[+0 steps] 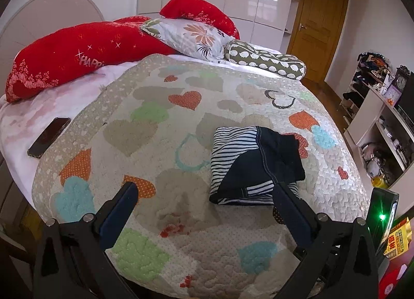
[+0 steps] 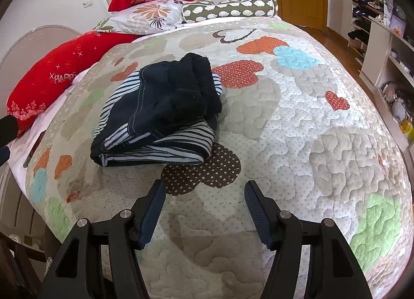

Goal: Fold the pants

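Observation:
The pants [image 1: 248, 164], dark navy with a black-and-white striped lining, lie folded in a compact bundle on the heart-patterned quilt [image 1: 155, 131]. My left gripper [image 1: 204, 190] is open and empty, held above the quilt just in front of the bundle; its right finger overlaps the bundle's near corner in the view. In the right wrist view the pants [image 2: 160, 115] lie ahead and to the left. My right gripper [image 2: 204, 190] is open and empty, a short way in front of the bundle, above the quilt [image 2: 297, 118].
A black phone [image 1: 49, 137] lies on the white sheet at the bed's left edge. Red pillows [image 1: 69, 55], a floral pillow [image 1: 191, 36] and a spotted bolster [image 1: 266, 62] sit at the head. Shelves [image 1: 380, 123] stand to the right, a wooden door [image 1: 318, 27] beyond.

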